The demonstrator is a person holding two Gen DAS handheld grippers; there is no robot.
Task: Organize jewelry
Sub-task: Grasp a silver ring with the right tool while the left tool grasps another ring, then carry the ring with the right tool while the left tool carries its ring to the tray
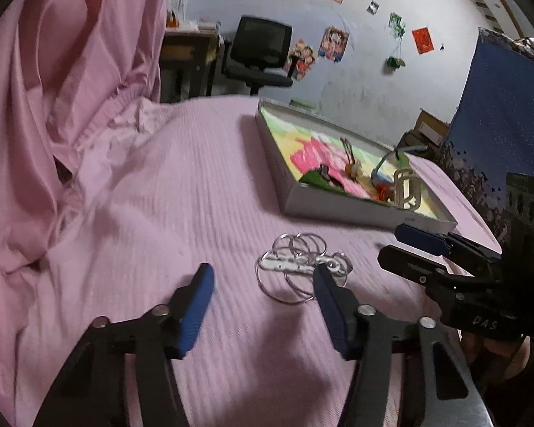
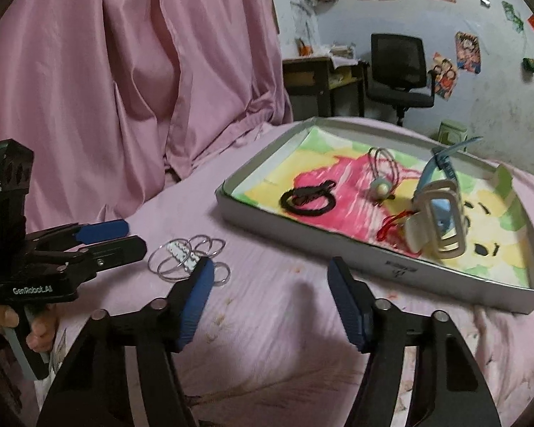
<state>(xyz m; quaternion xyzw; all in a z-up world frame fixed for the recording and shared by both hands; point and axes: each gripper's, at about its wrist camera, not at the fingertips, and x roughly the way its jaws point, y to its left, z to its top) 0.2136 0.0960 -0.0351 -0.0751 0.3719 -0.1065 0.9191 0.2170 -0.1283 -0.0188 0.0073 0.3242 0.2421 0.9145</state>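
Observation:
A bunch of thin silver rings [image 1: 299,267] lies on the pink bedspread, also in the right wrist view [image 2: 187,256]. My left gripper [image 1: 263,277] is open and empty, its right finger beside the rings. My right gripper [image 2: 270,270] is open and empty, its left finger touching the rings' edge. The shallow white box [image 2: 391,259] with a colourful lining holds a black bracelet [image 2: 308,197], a pearl piece on wire loops [image 2: 381,188], a blue band [image 2: 441,163] and a cream holder [image 2: 441,227]. In the left wrist view the box [image 1: 338,210] lies behind the rings.
Pink curtains [image 2: 124,71] hang at the left and back. An office chair [image 2: 398,71] and a desk [image 2: 313,71] stand by the far wall with posters. A blue patterned panel [image 1: 505,124] stands at the right of the bed.

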